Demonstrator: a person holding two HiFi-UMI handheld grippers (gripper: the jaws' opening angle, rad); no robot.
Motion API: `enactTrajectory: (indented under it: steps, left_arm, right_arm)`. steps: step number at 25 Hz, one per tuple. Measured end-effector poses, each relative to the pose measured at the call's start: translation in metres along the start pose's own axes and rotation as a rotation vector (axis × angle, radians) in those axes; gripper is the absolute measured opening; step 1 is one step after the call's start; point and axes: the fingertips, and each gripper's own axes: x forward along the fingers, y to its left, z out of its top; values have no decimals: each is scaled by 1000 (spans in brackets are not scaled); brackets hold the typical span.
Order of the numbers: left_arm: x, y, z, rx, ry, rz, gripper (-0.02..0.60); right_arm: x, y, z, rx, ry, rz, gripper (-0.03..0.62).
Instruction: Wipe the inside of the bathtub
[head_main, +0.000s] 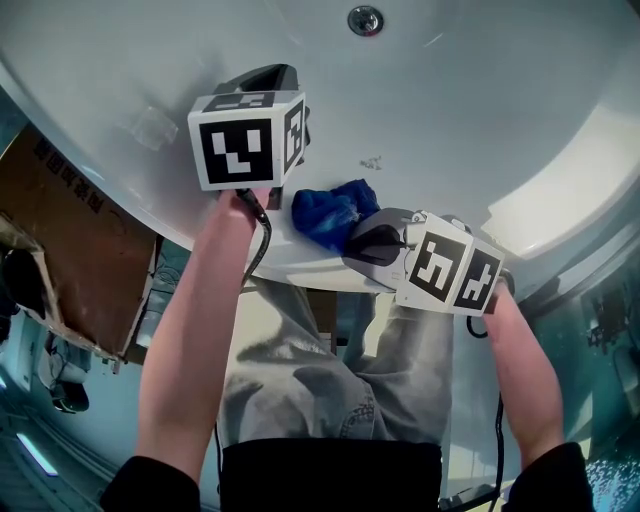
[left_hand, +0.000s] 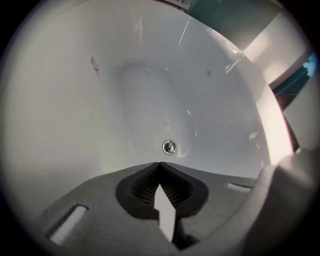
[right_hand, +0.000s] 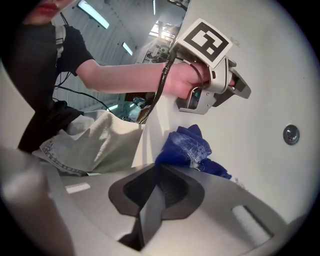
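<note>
The white bathtub (head_main: 470, 110) fills the top of the head view, its chrome drain (head_main: 365, 20) at the far end. A crumpled blue cloth (head_main: 333, 211) rests on the tub's near rim. My right gripper (head_main: 350, 236) is shut on the cloth's edge, and the blue cloth (right_hand: 188, 147) bulges out just past the right gripper (right_hand: 159, 166). My left gripper (head_main: 268, 73) hangs over the tub's inner wall to the left of the cloth, also seen as the left gripper (right_hand: 235, 85) from the right. The left gripper (left_hand: 159, 163) is shut and empty, pointing at the drain (left_hand: 169, 147).
A brown cardboard box (head_main: 80, 230) stands on the floor outside the tub at the left. The person's grey trouser legs (head_main: 330, 365) press against the rim. A bright sunlit patch (head_main: 590, 160) lies on the tub's right side. Cables trail from both grippers.
</note>
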Motion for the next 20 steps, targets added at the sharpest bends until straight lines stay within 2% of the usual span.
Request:
enactTrajectory:
  steps: [5,11,20]
  left_arm:
    - [0,-1,-1,0,0,-2,5]
    - [0,0,0,-2,-6,-3,5]
    - [-1,0,2,-4,-18,-2,5]
  right_arm:
    - [-1,-1,2,3,-12,-4,28]
    - [-8,-6,13,6,-74,-44,26]
    - [-46,-40,34,-25,-150,-199,25]
